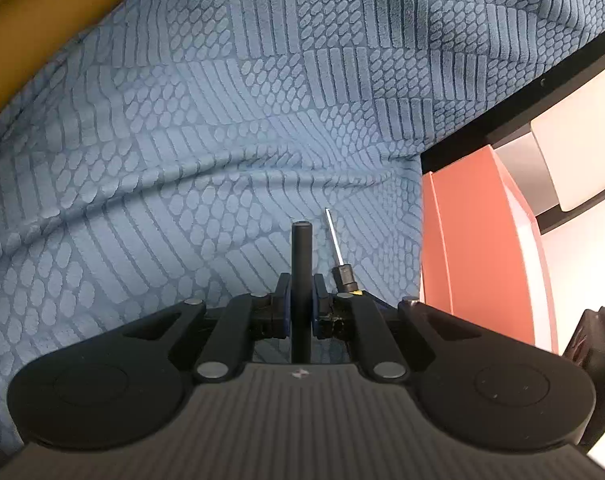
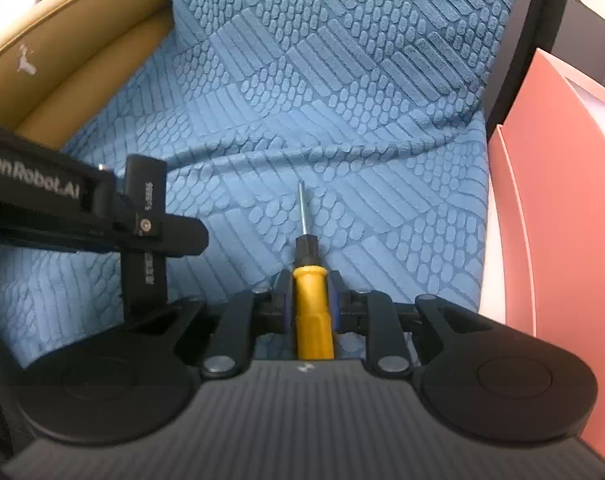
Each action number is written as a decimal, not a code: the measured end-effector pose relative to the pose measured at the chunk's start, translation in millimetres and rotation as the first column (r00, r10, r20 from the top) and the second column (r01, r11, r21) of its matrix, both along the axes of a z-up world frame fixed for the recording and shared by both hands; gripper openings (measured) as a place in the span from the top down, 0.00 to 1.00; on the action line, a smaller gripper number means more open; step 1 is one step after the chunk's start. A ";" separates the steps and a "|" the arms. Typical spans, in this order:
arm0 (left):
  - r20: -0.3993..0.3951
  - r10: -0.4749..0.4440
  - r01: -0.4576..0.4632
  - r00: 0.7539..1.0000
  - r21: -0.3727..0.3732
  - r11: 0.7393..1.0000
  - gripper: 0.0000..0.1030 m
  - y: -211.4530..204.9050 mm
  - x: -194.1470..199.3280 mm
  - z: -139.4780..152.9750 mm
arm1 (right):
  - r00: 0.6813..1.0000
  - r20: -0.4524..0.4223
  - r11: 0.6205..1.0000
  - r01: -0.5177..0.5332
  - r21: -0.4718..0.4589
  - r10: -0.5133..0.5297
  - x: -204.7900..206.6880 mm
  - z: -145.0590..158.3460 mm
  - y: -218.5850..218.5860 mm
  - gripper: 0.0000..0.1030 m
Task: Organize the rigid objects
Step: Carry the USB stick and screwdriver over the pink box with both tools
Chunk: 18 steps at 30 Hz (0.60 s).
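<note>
Surface: a blue cloth (image 2: 342, 100) with a raised scale-and-stripe pattern — it's wrinkled across the middle
Left edge: tan padded rim (image 2: 82, 64) showing past the cloth
Right edge: a salmon-pink box (image 2: 562, 220) just beside the cloth — can't tell if it's touching

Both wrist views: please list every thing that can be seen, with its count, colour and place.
black rod: one, black, held upright between the jaws of the left gripper.
screwdriver: one, yellow handle, black collar, thin metal shaft; held in the jaws of the right gripper, tip pointing away.
patterned cloth: one, blue, under both tools.
cushion: one, mustard yellow, at the left edge of the cloth.
box: one, salmon pink, right of the cloth.
left gripper: one, black, shut on the rod.
right gripper: one, black, shut on the screwdriver handle.
</note>
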<state>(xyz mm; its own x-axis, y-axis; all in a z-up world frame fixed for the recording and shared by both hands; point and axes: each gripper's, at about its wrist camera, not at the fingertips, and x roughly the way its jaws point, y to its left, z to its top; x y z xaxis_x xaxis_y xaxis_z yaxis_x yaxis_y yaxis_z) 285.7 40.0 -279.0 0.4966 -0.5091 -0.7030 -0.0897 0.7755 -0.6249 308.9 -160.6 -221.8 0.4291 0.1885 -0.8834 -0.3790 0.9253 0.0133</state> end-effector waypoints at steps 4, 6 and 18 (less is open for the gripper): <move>0.008 -0.005 0.005 1.000 0.019 1.000 0.89 -2.4 -1.8 6.1 | 0.999 -0.006 0.999 0.047 0.028 -0.047 -4.1 10.7 -7.4 0.79; 0.013 -0.012 0.011 1.000 0.025 1.000 0.89 -5.2 -5.0 11.4 | 0.998 0.004 0.998 0.057 0.037 -0.057 -9.0 22.0 -11.6 0.79; 0.065 -0.046 0.042 0.997 0.060 0.997 0.89 -33.9 -52.1 65.3 | 0.991 0.114 0.995 0.062 0.082 -0.071 -55.0 105.7 -36.5 0.79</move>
<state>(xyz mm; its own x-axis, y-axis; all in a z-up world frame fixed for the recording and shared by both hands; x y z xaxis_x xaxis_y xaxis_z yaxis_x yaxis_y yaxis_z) 233.5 6.0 -213.7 0.5208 -0.4905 -0.6987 -0.0148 0.8132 -0.5819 253.9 -197.1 -116.1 0.5422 0.2221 -0.8104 -0.3194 0.9465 0.0457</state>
